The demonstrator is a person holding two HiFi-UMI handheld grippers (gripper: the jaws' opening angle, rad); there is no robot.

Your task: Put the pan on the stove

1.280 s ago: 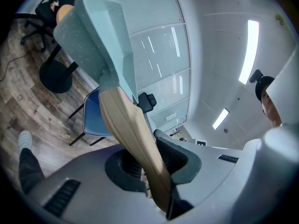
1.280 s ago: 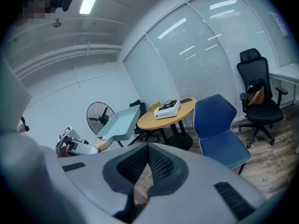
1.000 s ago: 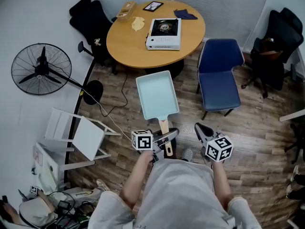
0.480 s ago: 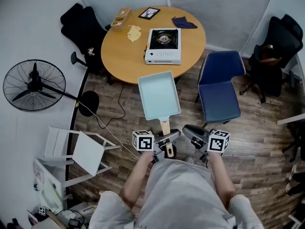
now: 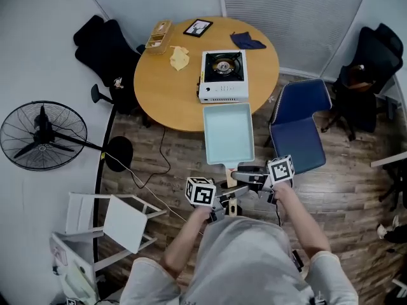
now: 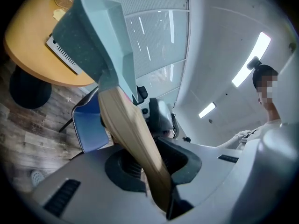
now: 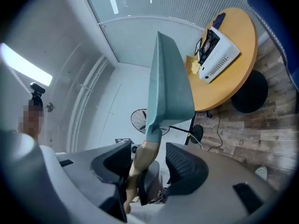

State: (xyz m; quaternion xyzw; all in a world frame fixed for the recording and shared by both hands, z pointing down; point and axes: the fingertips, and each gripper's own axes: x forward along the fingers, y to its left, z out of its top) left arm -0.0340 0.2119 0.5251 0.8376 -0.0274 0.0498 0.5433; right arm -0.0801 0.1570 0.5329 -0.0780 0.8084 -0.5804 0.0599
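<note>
A pale green rectangular pan with a wooden handle hangs level over the floor, just short of the round wooden table. On that table stands the white portable stove. My left gripper is shut on the handle's end, and the pan rises beyond it. My right gripper reaches in from the right. Its jaws are opening and stand wide either side of the handle without pressing it. The pan and the stove show past the right gripper.
A blue chair stands right of the pan, close to the table. On the table lie a yellow cloth, a wooden box and a dark cloth. A floor fan and a white folding chair are at the left.
The pan has moved right and closer to the table and stove. My right gripper swung in from the right to the handle and opened its jaws around it. The left grip is unchanged.
</note>
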